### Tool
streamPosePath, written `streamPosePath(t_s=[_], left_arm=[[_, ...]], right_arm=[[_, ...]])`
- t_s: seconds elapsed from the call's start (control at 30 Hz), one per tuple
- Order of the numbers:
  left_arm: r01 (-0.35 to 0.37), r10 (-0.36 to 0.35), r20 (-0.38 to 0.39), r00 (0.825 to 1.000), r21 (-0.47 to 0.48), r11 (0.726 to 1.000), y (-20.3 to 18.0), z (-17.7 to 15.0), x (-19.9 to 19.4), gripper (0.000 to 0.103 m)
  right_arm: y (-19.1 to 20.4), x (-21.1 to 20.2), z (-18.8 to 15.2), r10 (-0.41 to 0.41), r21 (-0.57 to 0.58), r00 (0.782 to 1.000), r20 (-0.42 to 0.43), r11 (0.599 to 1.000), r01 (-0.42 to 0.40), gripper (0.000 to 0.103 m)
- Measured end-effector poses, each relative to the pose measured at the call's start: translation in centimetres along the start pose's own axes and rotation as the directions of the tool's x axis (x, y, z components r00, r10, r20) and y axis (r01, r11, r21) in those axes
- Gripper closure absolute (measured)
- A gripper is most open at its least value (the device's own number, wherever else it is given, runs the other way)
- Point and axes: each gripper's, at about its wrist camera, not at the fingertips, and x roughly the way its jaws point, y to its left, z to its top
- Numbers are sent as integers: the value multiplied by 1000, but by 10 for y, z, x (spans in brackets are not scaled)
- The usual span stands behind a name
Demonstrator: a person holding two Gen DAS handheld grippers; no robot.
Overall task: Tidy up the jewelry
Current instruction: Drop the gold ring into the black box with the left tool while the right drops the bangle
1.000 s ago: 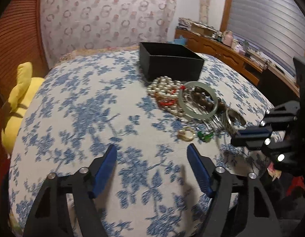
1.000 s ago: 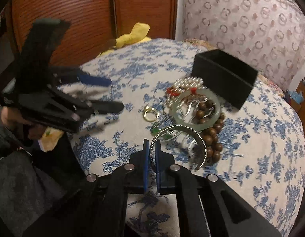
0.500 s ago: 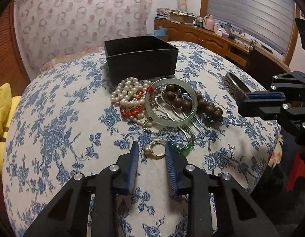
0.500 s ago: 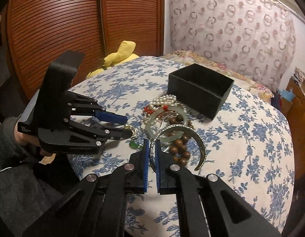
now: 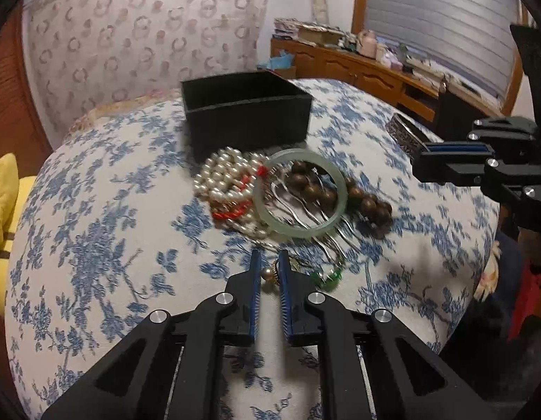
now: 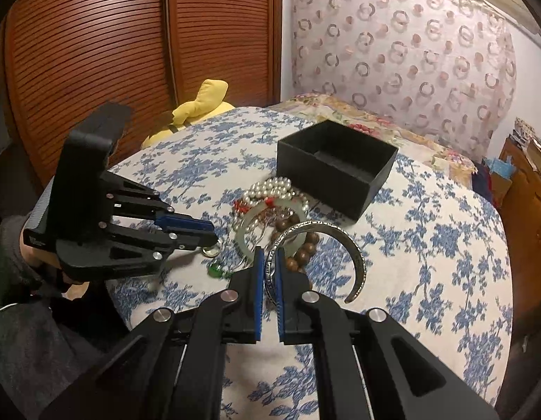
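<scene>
A gold pearl ring (image 5: 271,273) is pinched between the nearly closed left tongs (image 5: 270,269) on the blue-flowered bed (image 5: 95,231), just in front of the jewelry heap. A silver cuff bangle (image 6: 326,245) is clamped by its rim in the narrowly parted right tongs (image 6: 268,266) and held above the heap's jade bangle (image 5: 300,194), pearls (image 5: 225,178) and wooden beads (image 5: 370,203). The open black box (image 6: 335,164) is seen just behind the heap, with bare bedspread left open to the right of it.

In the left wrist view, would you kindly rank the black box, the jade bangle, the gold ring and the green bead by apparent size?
1. black box
2. jade bangle
3. and 4. gold ring and green bead: both small and blurred, the ring partly hidden between the left gripper's fingers, so I cannot rank them.
</scene>
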Motion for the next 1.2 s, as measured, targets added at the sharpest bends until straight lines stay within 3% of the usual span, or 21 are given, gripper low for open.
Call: streamPosePath(t_s=[0.3, 0.67, 1.03, 1.2], left_arm=[[-6, 7, 23, 1000, -20, 1000, 13, 6, -7, 94], [-33, 40, 157, 987, -45, 998, 36, 50, -29, 94], [-33, 52, 185, 981, -102, 994, 68, 92, -9, 94], [-47, 66, 182, 981, -108, 993, 76, 106, 1, 94]], right_arm=[[-7, 3, 28, -20, -26, 999, 39, 999, 21, 96], [-39, 43, 73, -42, -50, 998, 51, 998, 45, 96], [-76, 93, 103, 39, 47, 999, 19, 998, -40, 94], [-87, 112, 104, 35, 84, 999, -17, 996, -34, 88]])
